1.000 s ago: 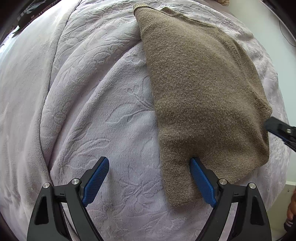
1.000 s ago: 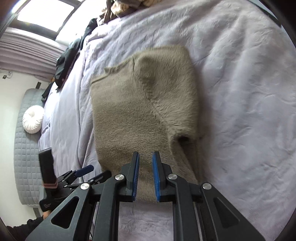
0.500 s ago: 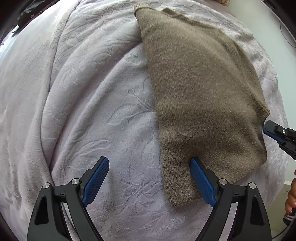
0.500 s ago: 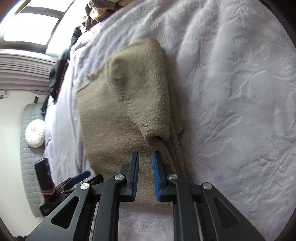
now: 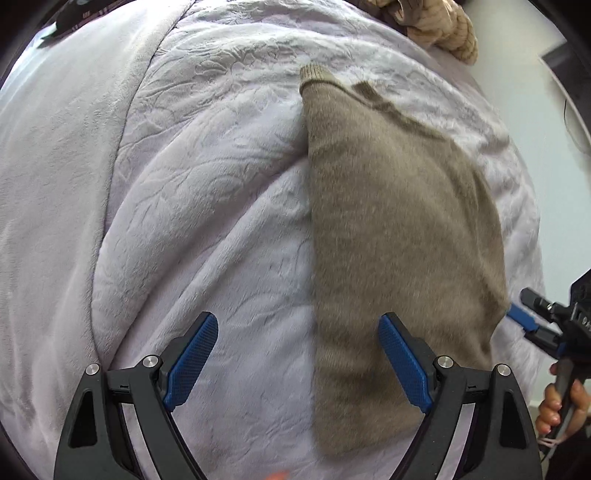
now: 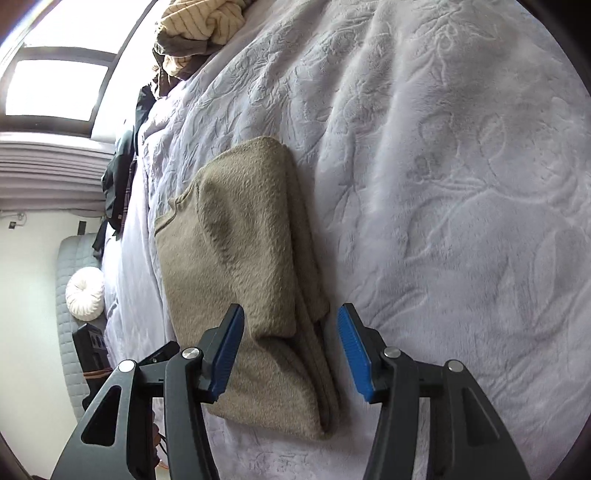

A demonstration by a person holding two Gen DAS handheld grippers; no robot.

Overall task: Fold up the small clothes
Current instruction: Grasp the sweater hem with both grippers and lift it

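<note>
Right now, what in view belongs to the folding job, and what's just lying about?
Belongs to the job:
- brown sweater, folded on the bed
- left gripper, jaws open
- right gripper, jaws open

Lying about:
- lavender blanket
- clothes heap
- white round cushion

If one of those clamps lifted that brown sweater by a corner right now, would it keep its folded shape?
Probably not. The brown sweater looks like soft, fuzzy knit, so it would likely droop. Its layers lie loosely stacked, so they would probably slide apart. It seems light, barely denting the blanket.

Clothes pile [image 6: 199, 26] cut off by top edge.
</note>
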